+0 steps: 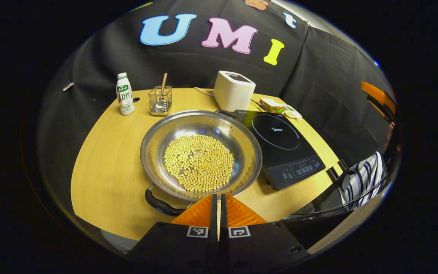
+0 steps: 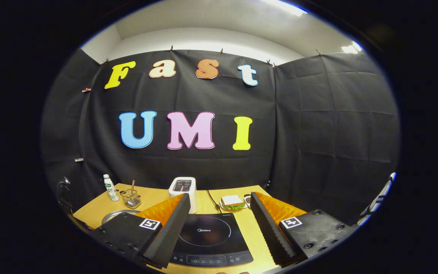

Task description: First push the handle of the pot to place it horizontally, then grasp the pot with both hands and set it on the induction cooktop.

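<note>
While the pot [image 1: 200, 154] of beans sits on the bench [image 1: 105, 167] just left of the cooktop [image 1: 280, 146], the left tongs [image 1: 218, 205] hover pressed together near its rim; the right tongs [image 2: 215, 224] gape wide above the cooktop.

A white bottle [image 1: 124, 94] with a green label is seen standing near a wire basket [image 1: 160, 101] with a spoon in it, at the back of the yellow table [image 1: 105, 167]. A white toaster [image 1: 234, 90] is set farther along, and a sandwich [image 1: 272, 105] is laid on a plate beside it.
</note>
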{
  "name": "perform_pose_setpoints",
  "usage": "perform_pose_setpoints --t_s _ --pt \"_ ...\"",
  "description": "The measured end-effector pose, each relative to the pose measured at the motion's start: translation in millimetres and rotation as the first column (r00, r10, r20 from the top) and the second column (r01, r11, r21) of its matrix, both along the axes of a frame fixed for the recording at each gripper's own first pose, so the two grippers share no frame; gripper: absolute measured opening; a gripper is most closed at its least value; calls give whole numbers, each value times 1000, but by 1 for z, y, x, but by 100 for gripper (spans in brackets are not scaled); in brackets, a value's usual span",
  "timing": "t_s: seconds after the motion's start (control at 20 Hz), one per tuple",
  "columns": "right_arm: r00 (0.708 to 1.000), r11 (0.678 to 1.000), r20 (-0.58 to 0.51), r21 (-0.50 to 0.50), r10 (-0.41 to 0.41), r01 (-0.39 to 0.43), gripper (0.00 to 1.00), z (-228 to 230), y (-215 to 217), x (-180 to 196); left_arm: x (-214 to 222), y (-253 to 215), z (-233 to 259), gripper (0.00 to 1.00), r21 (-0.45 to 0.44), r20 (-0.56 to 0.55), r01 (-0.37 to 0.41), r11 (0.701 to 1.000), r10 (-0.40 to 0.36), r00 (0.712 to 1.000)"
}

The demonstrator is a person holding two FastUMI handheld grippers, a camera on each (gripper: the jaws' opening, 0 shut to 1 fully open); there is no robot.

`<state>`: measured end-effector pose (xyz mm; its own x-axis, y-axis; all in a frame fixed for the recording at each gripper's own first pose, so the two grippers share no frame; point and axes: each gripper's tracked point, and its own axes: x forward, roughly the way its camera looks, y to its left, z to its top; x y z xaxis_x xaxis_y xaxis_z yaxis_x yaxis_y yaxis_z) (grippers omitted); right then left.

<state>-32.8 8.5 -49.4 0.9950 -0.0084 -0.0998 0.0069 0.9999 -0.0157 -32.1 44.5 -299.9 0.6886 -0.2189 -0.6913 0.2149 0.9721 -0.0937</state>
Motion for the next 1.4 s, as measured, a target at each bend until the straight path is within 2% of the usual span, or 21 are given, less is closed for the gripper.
perform_pose_setpoints --t_s 0.2,0.4,0.85,1.4 --pt "1000 1000 -29 0 -7 7 99 -10 -4 0 -3 6 -22 5 -17 -85 0 1000 -2 996" --pt "999 1000 -51 -6 -6 5 99 -17 -2 -2 -4 15 -38 5 8 -131 -6 1000 7 991" --pt "998 1000 -60 -11 7 -8 99 -22 6 -6 3 31 -44 5 12 -141 -57 998 58 988" --pt "996 1000 -86 -17 15 -16 99 -29 14 0 25 82 -43 5 49 -136 -104 993 109 985"
